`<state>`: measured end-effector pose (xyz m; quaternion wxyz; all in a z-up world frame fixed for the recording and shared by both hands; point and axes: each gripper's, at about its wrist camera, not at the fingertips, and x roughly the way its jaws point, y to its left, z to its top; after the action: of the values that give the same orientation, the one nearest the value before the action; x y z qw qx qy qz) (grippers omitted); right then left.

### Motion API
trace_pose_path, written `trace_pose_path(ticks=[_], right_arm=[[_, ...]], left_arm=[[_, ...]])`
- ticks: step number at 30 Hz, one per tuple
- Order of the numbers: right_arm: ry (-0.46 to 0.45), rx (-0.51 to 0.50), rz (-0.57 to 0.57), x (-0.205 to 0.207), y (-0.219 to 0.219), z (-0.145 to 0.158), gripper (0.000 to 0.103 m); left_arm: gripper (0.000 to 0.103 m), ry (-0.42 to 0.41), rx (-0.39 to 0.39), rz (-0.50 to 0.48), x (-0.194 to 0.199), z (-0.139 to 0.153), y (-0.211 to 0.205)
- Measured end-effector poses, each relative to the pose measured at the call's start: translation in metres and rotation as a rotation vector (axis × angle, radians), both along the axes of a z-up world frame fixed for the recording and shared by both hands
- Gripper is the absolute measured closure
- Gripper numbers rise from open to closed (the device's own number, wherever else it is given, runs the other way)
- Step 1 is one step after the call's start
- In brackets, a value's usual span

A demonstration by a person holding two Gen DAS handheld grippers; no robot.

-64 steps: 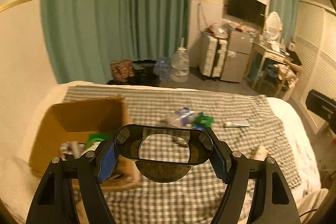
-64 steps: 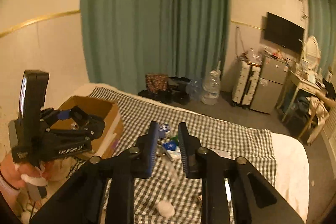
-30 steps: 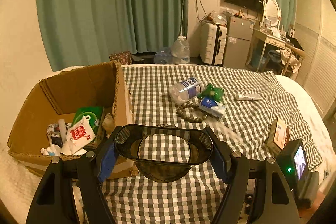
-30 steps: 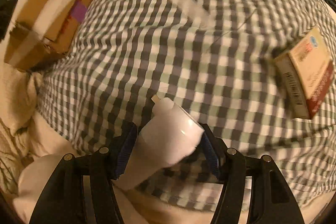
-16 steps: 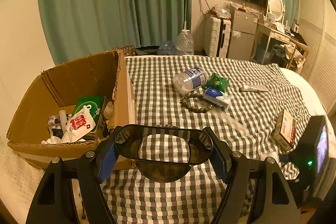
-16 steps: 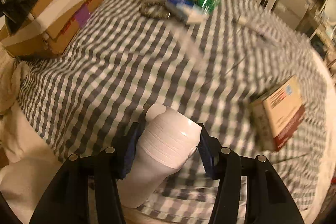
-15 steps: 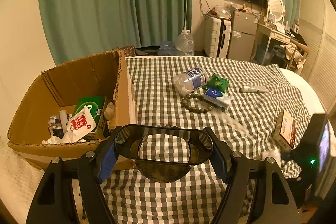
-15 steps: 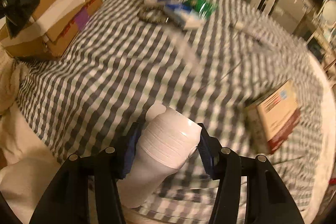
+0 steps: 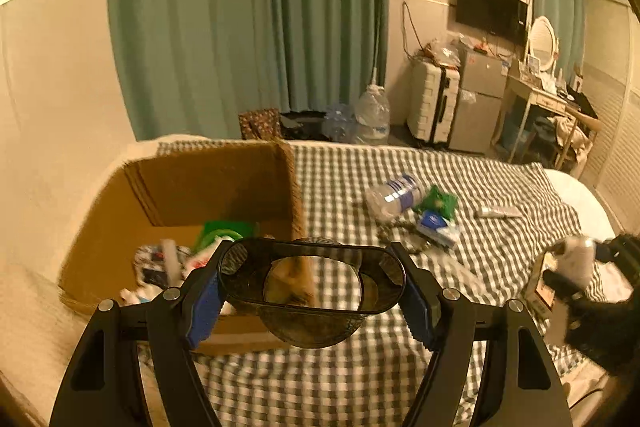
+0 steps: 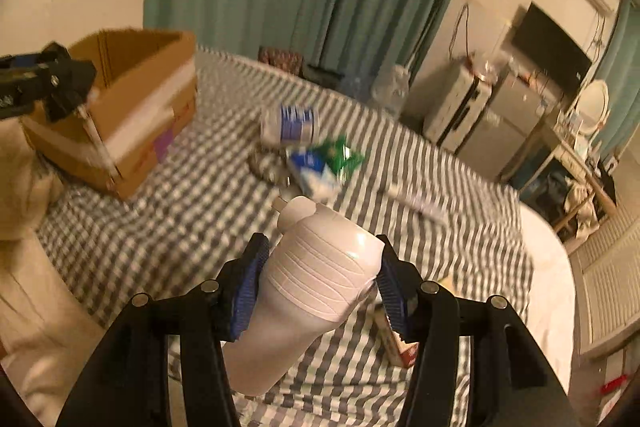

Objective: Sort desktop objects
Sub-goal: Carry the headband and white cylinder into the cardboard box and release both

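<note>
My left gripper (image 9: 312, 287) is shut on a dark oval glasses case (image 9: 312, 281) and holds it above the near right corner of the open cardboard box (image 9: 208, 187). The box holds several small items. My right gripper (image 10: 320, 281) is shut on a white plastic bottle (image 10: 312, 283) and holds it above the checked cloth (image 10: 180, 211); it also shows in the left wrist view (image 9: 576, 263) at the far right. The left gripper shows in the right wrist view (image 10: 44, 79) beside the box (image 10: 132, 99).
On the cloth lie a clear water bottle (image 9: 394, 193), a green packet (image 9: 438, 201), a blue-white pack (image 9: 436, 227), a bead bracelet (image 9: 400, 239), a tube (image 9: 498, 213) and a brown carton (image 10: 396, 339). Suitcase, fridge and desk stand behind the bed.
My right gripper took hold of the white bottle and has lifted it up off the cloth. My left gripper still holds the glasses case and has shifted left toward the box.
</note>
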<state>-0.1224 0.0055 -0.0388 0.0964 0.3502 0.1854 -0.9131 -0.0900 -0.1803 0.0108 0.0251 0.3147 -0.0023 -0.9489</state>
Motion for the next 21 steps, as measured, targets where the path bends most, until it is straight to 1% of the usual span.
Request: trace_pose_path(ticks=[2, 6, 8, 10, 13, 15, 17, 21], right_arm=[[0.037, -0.012, 0.015, 0.001, -0.007, 0.021, 0.050], [0.048, -0.115, 0.055, -0.005, -0.017, 0.058, 0.050], [0.060, -0.144, 0.079, -0.009, -0.027, 0.075, 0.050], [0.074, -0.151, 0.107, -0.013, -0.040, 0.086, 0.050], [0.098, -0.157, 0.154, -0.021, -0.066, 0.103, 0.050], [0.097, -0.178, 0.189, -0.028, -0.082, 0.109, 0.050], [0.078, -0.210, 0.235, -0.035, -0.104, 0.114, 0.050], [0.063, -0.241, 0.338, -0.045, -0.155, 0.113, 0.050]], left_arm=[[0.026, 0.010, -0.004, 0.021, -0.001, 0.009, -0.012], [0.026, 0.029, 0.010, 0.055, -0.003, 0.022, -0.040], [0.026, 0.040, -0.005, 0.073, -0.005, 0.027, -0.054], [0.026, 0.046, -0.023, 0.098, -0.008, 0.030, -0.069], [0.026, 0.046, -0.022, 0.136, -0.012, 0.032, -0.094], [0.026, 0.034, -0.011, 0.158, -0.017, 0.029, -0.111], [0.026, 0.018, -0.019, 0.189, -0.022, 0.023, -0.128], [0.026, -0.018, -0.029, 0.212, -0.034, 0.000, -0.152]])
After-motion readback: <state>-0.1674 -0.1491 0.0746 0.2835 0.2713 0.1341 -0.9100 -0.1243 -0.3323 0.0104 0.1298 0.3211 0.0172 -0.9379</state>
